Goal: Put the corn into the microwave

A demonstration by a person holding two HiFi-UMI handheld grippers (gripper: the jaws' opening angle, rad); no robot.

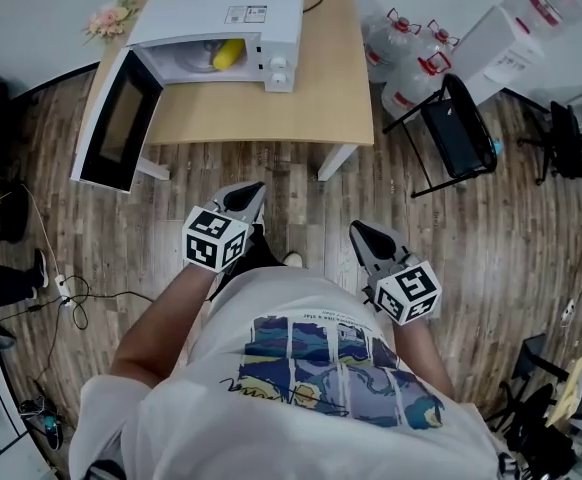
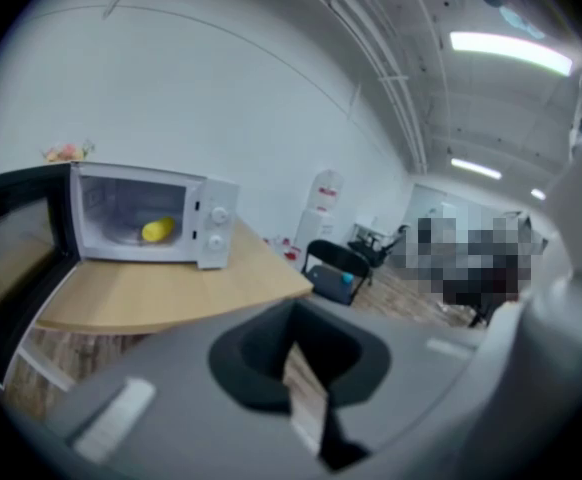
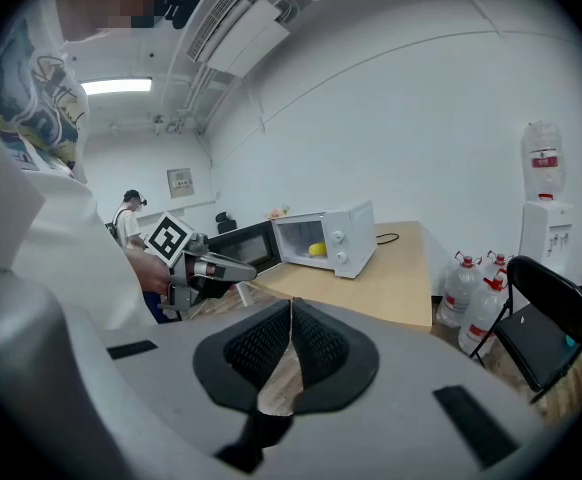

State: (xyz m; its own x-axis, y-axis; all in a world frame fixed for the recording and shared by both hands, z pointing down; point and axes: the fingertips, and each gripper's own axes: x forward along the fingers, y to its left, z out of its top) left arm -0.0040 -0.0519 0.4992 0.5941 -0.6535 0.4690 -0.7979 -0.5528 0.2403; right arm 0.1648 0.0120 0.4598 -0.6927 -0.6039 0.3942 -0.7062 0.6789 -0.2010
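Note:
The yellow corn (image 1: 227,54) lies inside the white microwave (image 1: 221,8), whose door (image 1: 119,120) hangs wide open to the left. The corn (image 2: 157,230) and the microwave (image 2: 146,216) also show in the left gripper view, and again as corn (image 3: 316,250) in the microwave (image 3: 331,239) in the right gripper view. My left gripper (image 1: 258,195) is shut and empty, held over the floor well in front of the table. My right gripper (image 1: 355,230) is shut and empty too, beside it. The left gripper (image 3: 241,286) shows in the right gripper view.
The microwave stands on a light wooden table (image 1: 301,98). A black folding chair (image 1: 451,128) and several water bottles (image 1: 411,63) stand to the right of the table. Cables (image 1: 66,293) lie on the wooden floor at the left. A person (image 3: 128,218) stands far off.

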